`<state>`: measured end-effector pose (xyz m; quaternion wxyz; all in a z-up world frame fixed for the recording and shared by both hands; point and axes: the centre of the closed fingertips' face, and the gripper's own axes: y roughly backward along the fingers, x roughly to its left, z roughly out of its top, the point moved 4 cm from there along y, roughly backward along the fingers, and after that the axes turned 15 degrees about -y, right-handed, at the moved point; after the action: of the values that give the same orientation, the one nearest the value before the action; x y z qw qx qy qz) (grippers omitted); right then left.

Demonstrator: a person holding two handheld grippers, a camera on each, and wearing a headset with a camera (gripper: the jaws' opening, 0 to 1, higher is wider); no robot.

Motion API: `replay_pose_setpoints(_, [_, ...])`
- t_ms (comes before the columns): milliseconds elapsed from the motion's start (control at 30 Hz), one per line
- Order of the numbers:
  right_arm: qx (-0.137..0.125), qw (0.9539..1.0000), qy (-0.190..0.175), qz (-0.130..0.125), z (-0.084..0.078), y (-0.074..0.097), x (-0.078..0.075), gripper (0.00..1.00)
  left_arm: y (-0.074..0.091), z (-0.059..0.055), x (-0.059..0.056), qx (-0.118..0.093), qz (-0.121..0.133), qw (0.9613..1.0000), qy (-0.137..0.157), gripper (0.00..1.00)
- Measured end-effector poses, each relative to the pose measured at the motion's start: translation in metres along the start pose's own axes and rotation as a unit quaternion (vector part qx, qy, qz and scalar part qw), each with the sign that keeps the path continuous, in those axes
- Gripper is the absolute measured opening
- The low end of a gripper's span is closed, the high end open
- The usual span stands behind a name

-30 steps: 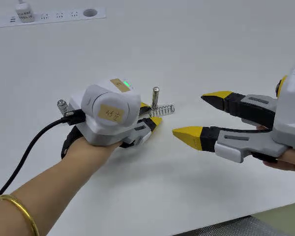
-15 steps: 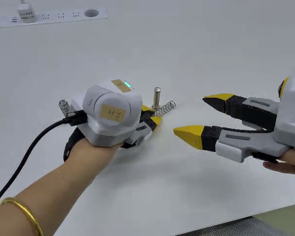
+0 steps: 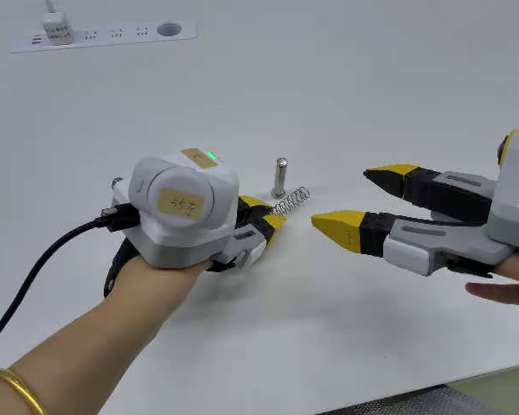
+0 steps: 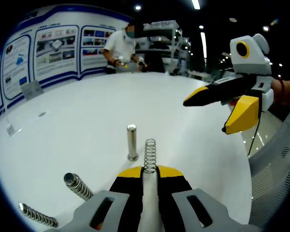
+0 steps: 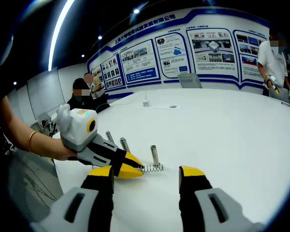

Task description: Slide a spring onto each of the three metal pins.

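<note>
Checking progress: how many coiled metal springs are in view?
3. One coiled metal spring is clamped in the left gripper, beside the bare steel pin; two more springs sit on pins.

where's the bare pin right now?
Bare pin stands upright on the table at the head view's centre, just beyond the spring clamped by the left gripper; the right gripper hangs open to its right.

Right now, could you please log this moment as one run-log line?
left gripper: shut on spring | right gripper: open, holding nothing | bare pin: upright, beside spring | spring: not yet on pin
</note>
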<state>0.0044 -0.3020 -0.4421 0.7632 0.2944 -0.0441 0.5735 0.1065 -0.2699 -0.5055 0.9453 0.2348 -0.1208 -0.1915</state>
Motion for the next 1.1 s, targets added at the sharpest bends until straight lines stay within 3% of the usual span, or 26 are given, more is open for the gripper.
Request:
replay_pose_setpoints(133, [-0.006, 0.9999, -0.009, 0.003, 0.006, -0.002, 0.002, 0.55, 0.009, 0.005, 0.001, -0.019, 0.006, 0.9995, 0.024, 0.09])
replay_pose_setpoints(167, [-0.008, 0.9999, -0.012, 0.005, 0.007, -0.002, 0.003, 0.55, 0.012, 0.008, 0.0, -0.032, 0.007, 0.9983, 0.049, 0.09])
replay_pose_setpoints(233, [-0.011, 0.9997, -0.021, 0.007, 0.01, -0.004, 0.004, 0.54, 0.016, 0.009, 0.001, -0.043, 0.007, 0.9965, 0.07, 0.09])
replay_pose_setpoints(433, [-0.02, 0.9986, -0.045, 0.018, 0.017, -0.009, 0.008, 0.5, 0.034, 0.012, -0.002, -0.068, 0.01, 0.9929, 0.098, 0.09])
replay_pose_setpoints(900, [-0.015, 0.9957, -0.073, 0.056, 0.023, -0.022, 0.026, 0.4, 0.064, 0.025, -0.006, -0.123, 0.019, 0.9854, 0.116, 0.09])
replay_pose_setpoints(1100, [-0.019, 0.9911, -0.102, 0.082, 0.027, -0.028, 0.038, 0.35, 0.073, 0.031, -0.005, -0.15, 0.023, 0.9805, 0.125, 0.09])
